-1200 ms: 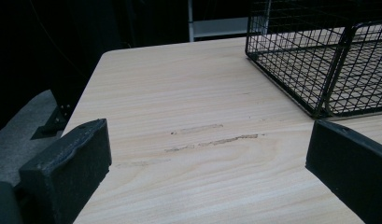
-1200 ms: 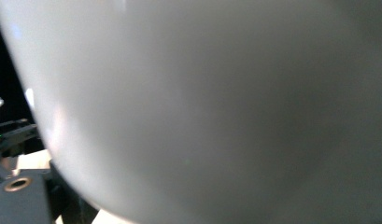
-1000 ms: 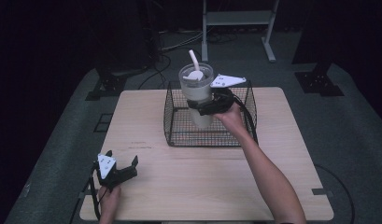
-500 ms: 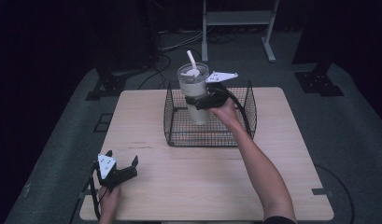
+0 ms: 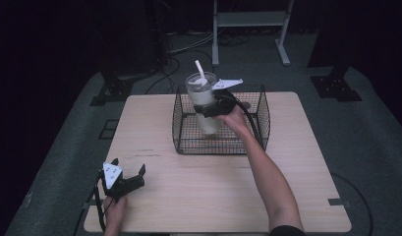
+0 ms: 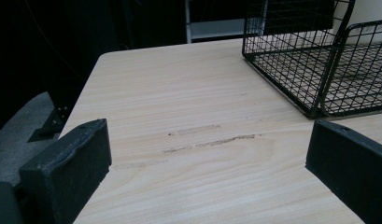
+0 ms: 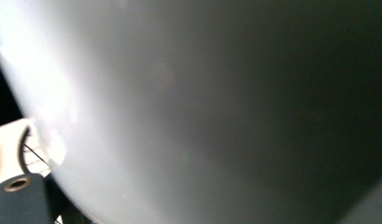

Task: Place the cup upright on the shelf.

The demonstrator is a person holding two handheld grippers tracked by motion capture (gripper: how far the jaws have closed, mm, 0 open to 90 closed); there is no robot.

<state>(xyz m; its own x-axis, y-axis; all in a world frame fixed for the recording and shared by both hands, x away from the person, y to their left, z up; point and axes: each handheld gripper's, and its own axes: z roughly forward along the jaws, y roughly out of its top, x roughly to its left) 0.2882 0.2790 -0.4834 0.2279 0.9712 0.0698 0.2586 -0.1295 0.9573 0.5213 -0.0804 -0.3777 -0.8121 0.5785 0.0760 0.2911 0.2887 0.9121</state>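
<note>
Dark room, grey carpet, metal stand legs behind; light wood worktop (image 5: pixel 198 187) in the middle. Black wire basket (image 5: pixel 260 123) sits at the far centre of the worktop. Right tool (image 5: pixel 213 105) is clamped on a tall white tumbler (image 5: pixel 204 101) with lid and white straw (image 5: pixel 200 72), gripping it at about mid-height. Tumbler is tilted slightly, its lower part inside the basket, upper part above the rim; cannot tell whether its base touches the basket floor. Right gripper view: pale tumbler wall (image 7: pixel 188 107) pressed close against the camera. Left tool (image 5: pixel 124 181) rests at the near left corner of the worktop, jaws wide apart, nothing between them. Left gripper view: bare wood grain (image 6: pixel 202 140) between the jaws, basket corner (image 6: pixel 319 60) at upper right.
</note>
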